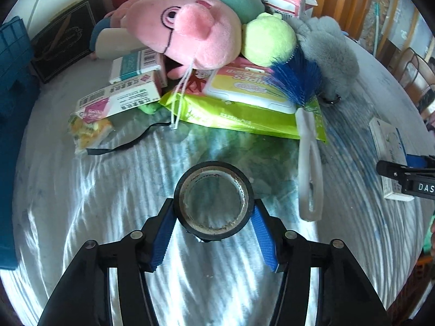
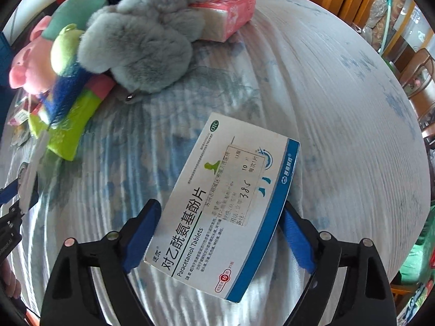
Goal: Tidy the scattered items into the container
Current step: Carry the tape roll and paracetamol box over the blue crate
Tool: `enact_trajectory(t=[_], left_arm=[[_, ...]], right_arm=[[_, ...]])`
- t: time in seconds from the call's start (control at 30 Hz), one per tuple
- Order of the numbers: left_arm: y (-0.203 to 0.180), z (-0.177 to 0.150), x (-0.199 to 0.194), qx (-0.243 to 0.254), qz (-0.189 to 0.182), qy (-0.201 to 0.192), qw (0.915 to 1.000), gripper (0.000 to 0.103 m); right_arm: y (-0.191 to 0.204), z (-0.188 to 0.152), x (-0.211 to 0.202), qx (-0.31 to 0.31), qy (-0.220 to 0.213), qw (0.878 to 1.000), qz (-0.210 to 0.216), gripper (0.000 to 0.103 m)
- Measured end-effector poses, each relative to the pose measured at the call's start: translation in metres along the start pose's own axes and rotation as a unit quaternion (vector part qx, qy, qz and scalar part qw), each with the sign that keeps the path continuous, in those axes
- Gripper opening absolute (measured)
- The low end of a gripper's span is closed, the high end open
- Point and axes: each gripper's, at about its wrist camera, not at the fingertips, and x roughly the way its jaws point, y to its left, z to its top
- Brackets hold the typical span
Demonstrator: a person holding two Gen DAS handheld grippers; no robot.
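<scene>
My left gripper [image 1: 213, 213] is shut on a black tape roll [image 1: 214, 233], its blue pads pressed against both sides, just above the patterned tablecloth [image 1: 108, 195]. My right gripper [image 2: 220, 233] is shut on a white and blue paracetamol tablet box [image 2: 217, 203], held flat between the pads; it also shows in the left wrist view [image 1: 388, 152]. A blue container [image 1: 13, 108] stands at the far left in the left wrist view.
A pile lies at the back: pink pig plush [image 1: 190, 30], green plush [image 1: 267, 38], grey fluffy toy [image 2: 146, 35], wipes pack [image 1: 244, 100], blue brush with white handle [image 1: 310, 163], small boxes [image 1: 119, 100], snack packet [image 1: 89, 131], black box [image 1: 62, 40]. Wooden chairs [image 2: 416, 81] stand right.
</scene>
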Motion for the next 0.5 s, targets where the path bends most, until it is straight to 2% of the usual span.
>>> enact_trajectory(t=[0.3, 0.5], left_arm=[[0.019, -0.008, -0.006, -0.028, 0.019, 0.012, 0.9994, 0.055], [0.024, -0.004, -0.006, -0.043, 0.021, 0.015, 0.9988, 0.057]], right_arm=[[0.039, -0.003, -0.008, -0.047, -0.002, 0.998, 0.028, 0.087], [0.039, -0.001, -0.003, -0.030, 0.006, 0.999, 0.028, 0.088]])
